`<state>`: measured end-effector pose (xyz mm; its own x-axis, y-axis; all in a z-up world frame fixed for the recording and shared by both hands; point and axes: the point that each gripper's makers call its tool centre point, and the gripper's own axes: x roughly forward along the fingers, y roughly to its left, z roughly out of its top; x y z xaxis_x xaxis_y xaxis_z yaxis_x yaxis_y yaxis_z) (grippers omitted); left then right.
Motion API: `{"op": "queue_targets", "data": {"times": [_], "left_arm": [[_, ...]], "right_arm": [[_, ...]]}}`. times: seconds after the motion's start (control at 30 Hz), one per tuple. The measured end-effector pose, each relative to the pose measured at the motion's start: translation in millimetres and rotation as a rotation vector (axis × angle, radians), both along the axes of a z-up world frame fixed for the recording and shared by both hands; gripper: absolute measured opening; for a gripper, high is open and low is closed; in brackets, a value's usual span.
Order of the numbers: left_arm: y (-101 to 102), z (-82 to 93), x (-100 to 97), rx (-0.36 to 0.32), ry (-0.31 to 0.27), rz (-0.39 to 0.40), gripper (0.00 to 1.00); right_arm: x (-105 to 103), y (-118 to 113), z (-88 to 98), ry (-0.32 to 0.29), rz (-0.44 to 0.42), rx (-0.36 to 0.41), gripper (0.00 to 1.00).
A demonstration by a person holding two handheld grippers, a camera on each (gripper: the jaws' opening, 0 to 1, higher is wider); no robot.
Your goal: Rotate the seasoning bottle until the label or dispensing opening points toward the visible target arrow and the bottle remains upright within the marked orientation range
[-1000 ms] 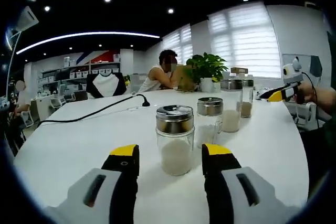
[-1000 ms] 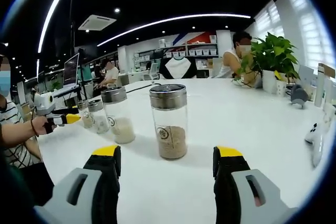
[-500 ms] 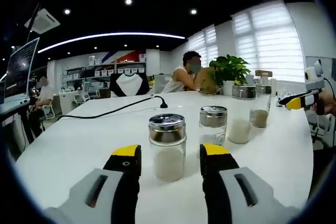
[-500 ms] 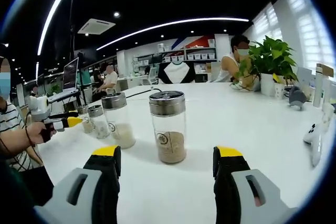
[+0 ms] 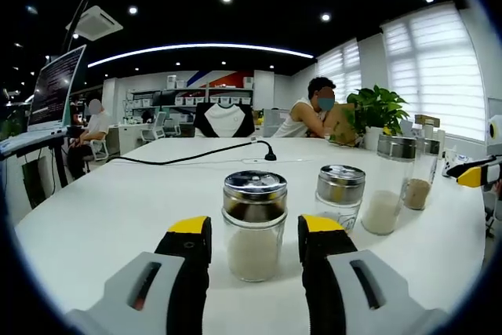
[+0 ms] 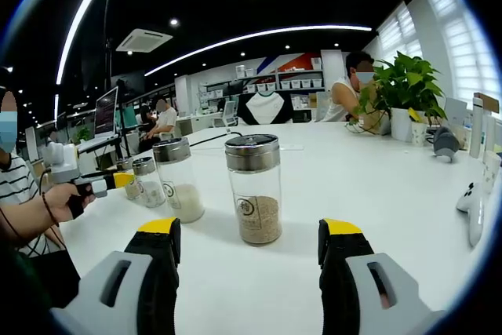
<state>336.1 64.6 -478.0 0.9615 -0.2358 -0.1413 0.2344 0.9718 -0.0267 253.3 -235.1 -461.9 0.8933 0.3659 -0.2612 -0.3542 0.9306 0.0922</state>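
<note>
1. My left tool (image 5: 252, 237) stands wide open and empty, jaws flanking a white-filled seasoning bottle (image 5: 253, 225), not touching it.
2. My right tool (image 6: 251, 245) gapes empty before a brown-filled bottle (image 6: 255, 190), upright on the white surface (image 6: 376, 186).
3. Approach stage, I judge: next, close and twist; I see no target arrow.
4. Neighbouring bottle (image 5: 339, 196) stands near; open room elsewhere.

Four bottles (image 5: 253, 225) in a row on the table (image 5: 118, 209) — plant (image 5: 376, 107) behind.
</note>
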Motion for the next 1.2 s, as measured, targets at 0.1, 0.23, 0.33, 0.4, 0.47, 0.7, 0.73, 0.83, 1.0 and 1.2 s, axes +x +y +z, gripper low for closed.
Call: {"op": "queue_targets", "data": {"times": [0.1, 0.23, 0.33, 0.4, 0.47, 0.7, 0.73, 0.83, 1.0, 1.2], "left_arm": [[0.5, 1.5, 1.0, -0.001, -0.017, 0.014, 0.45], [1.5, 1.6, 2.7, 0.012, -0.022, 0.029, 0.43], [3.4, -1.1, 3.8, 0.008, -0.009, 0.04, 0.4], [3.3, -0.6, 4.4, 0.008, -0.015, 0.035, 0.35], [1.4, 0.7, 3.6, 0.003, -0.021, 0.025, 0.34], [1.4, 2.8, 2.2, 0.013, -0.026, 0.016, 0.34], [1.3, 2.7, 2.3, 0.013, -0.026, 0.014, 0.34], [1.0, 2.8, 2.0, 0.013, -0.026, 0.01, 0.33], [0.8, 2.5, 2.1, 0.014, -0.029, -0.001, 0.33], [0.6, 1.7, 2.8, 0.009, -0.031, -0.015, 0.33]], "right_arm": [[-0.4, -0.2, -0.3, 0.001, 0.0, -0.001, 0.72], [-0.5, -1.4, -0.9, 0.003, -0.004, -0.003, 0.72], [0.1, -2.0, -0.7, 0.003, -0.006, -0.003, 0.72], [0.4, -2.0, -0.6, 0.003, -0.005, -0.004, 0.72], [1.1, -3.0, -1.2, 0.005, -0.013, -0.004, 0.73], [1.0, -0.3, -2.4, 0.005, -0.004, 0.004, 0.73], [1.0, 0.0, -3.0, 0.006, -0.003, 0.002, 0.73], [1.0, 0.9, -3.5, 0.009, -0.001, 0.005, 0.73], [0.9, 1.9, -3.3, 0.01, 0.001, 0.004, 0.73], [0.7, 3.2, -4.8, 0.015, 0.005, 0.003, 0.73]]}}
